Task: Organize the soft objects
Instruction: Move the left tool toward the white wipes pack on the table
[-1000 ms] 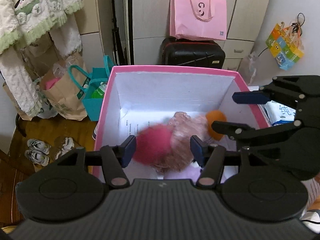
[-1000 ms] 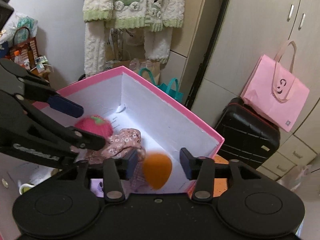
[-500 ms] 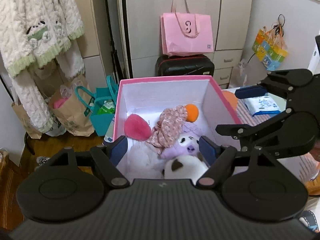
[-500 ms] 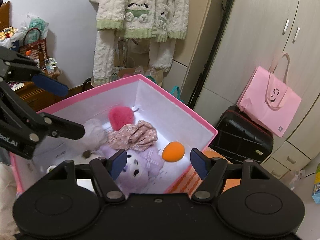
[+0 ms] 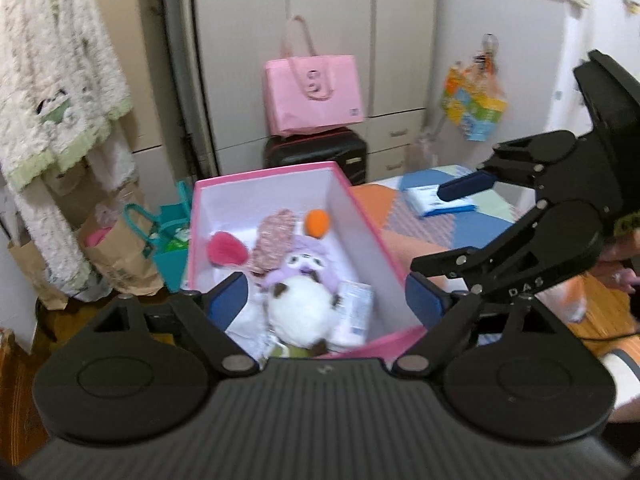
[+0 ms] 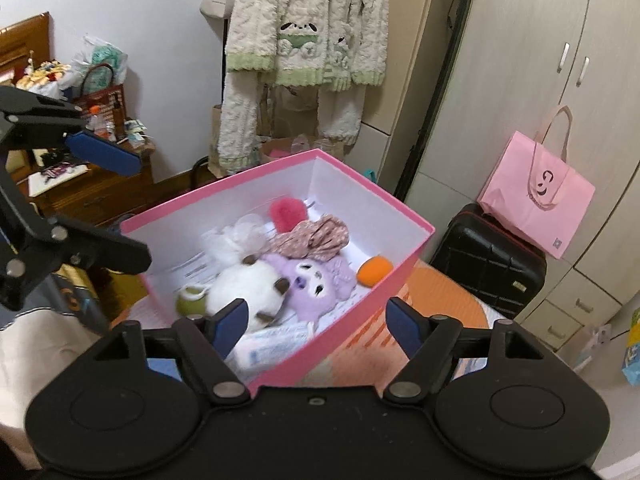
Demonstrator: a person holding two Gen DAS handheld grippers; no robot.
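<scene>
So both grippers are up above the pink box [image 6: 280,376] and neither one is holding anything. The left gripper [image 5: 328,300] has its blue-padded fingers spread wide, with the near end of the box showing between them. The right gripper [image 6: 316,320] is spread wide too, hanging over the near right corner of the box, nothing between its pads.

All the soft stuff lies in the box, below and beyond the fingertips: the purple-hooded white plush [image 6: 280,280] is nearest, lying on its side, with a small green thing [image 6: 191,298] touching its near end. The floral cloth [image 6: 316,236] is bunched just beyond the plush, the fuzzy pink puff [image 6: 287,213] at the far end, the orange sponge [image 6: 374,270] against the right wall. A white packet [image 6: 272,346] sits at the near edge.
</scene>
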